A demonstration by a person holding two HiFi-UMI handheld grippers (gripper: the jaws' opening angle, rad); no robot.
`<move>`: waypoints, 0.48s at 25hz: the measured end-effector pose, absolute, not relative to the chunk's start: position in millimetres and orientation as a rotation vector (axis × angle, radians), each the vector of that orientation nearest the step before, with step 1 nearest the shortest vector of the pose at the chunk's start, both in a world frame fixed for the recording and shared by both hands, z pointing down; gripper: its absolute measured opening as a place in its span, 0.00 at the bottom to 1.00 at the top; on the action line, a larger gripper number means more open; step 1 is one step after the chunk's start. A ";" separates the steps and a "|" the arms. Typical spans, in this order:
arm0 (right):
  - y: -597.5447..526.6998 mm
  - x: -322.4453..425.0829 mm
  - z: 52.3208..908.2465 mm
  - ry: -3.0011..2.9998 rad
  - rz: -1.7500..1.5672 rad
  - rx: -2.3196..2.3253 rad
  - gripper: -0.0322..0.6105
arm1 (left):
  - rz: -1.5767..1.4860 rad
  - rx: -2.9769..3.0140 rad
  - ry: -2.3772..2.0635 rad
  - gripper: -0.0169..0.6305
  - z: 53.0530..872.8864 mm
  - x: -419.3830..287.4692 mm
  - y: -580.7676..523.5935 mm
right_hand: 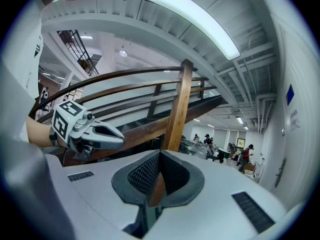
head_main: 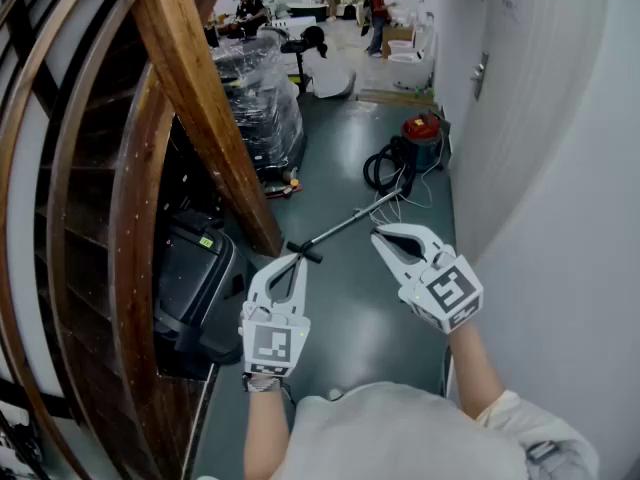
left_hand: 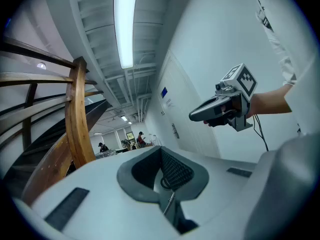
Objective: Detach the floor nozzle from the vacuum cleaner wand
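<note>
Both tongs are closed on nothing. The left gripper (head_main: 296, 260) shows its grey cross-hatched pads pressed together in its own view, and the right gripper (head_main: 380, 236) shows the same in its view. Each is smooth white plastic and carries a cube of black-and-white square markers; no letters can be read on them.

At the centre of the head view the vacuum cleaner wand (head_main: 352, 222), a thin bright metal tube, lies slanted on the floor (head_main: 350, 308). Its near end carries a short dark crosspiece that looks like the floor nozzle (head_main: 305, 252), still joined to the tube. That end sits just beside the left gripper's tips in the picture, and the right gripper's tips are near the tube's middle. The tube's far end runs up and right toward a coiled black hose (head_main: 383, 168) and a red-topped canister vacuum (head_main: 422, 130) against the white wall (head_main: 570, 228).

The floor is dark, glossy grey-green. At the left of the frame a curved wooden stair rail (head_main: 195, 88) sweeps down, with a black moulded machine (head_main: 195, 278) below it bearing a small green label (head_main: 207, 241) too small to read. Behind that stands a stack wrapped in clear plastic film (head_main: 255, 98). At the upper edge, several people (head_main: 318, 63) are at work in the distance.

In the left gripper view a blue sign (left_hand: 164, 92) and a paper notice hang on the wall, their print illegible.
</note>
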State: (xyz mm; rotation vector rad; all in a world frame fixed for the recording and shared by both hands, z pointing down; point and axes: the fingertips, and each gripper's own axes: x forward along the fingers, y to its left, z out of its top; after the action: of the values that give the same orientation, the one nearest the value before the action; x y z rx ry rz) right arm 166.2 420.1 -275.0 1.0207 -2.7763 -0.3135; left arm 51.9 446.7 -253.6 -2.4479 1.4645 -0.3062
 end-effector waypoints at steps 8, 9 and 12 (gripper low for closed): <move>415.1 160.4 -269.4 -2.776 -0.296 1.019 0.09 | -0.349 -2.453 1.451 0.03 -242.1 47.7 440.1; 414.3 159.7 -268.2 -2.774 -0.299 1.016 0.09 | -0.349 -2.454 1.454 0.03 -240.5 46.6 438.9; 413.4 156.7 -268.7 -2.782 -0.306 1.020 0.09 | -0.352 -2.459 1.453 0.03 -238.6 44.3 438.0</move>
State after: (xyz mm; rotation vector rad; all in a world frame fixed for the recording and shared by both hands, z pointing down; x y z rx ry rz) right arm 156.7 413.4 -268.7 1.0204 -2.7817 -0.3059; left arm 44.3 438.0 -238.6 -2.4590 1.4526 -0.3524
